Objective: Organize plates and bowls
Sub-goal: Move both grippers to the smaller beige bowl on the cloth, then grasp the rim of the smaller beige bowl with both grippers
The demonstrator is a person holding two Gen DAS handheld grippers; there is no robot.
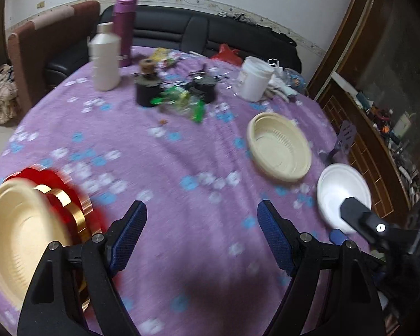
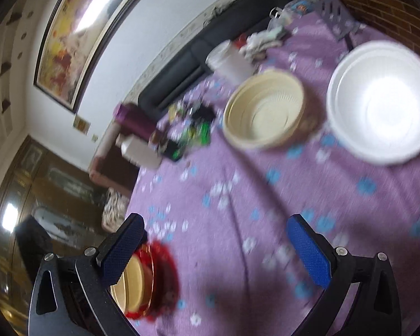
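- Purple flowered cloth covers the round surface (image 1: pixel 182 168); both views are motion-blurred.
- Left gripper (image 1: pixel 201 235) and right gripper (image 2: pixel 215 249): jaws spread wide, holding nothing.
- Cream bowl (image 2: pixel 263 112) and white bowl (image 2: pixel 380 100) sit near each other on the right side, mouths up; being round, they have no long axis.
- Gold plate (image 1: pixel 16 240) rests on a red plate (image 1: pixel 78 196) at the left edge.
- Risk, in my judgement: the light bowls could skid or tip under a hurried one-sided rim pinch.
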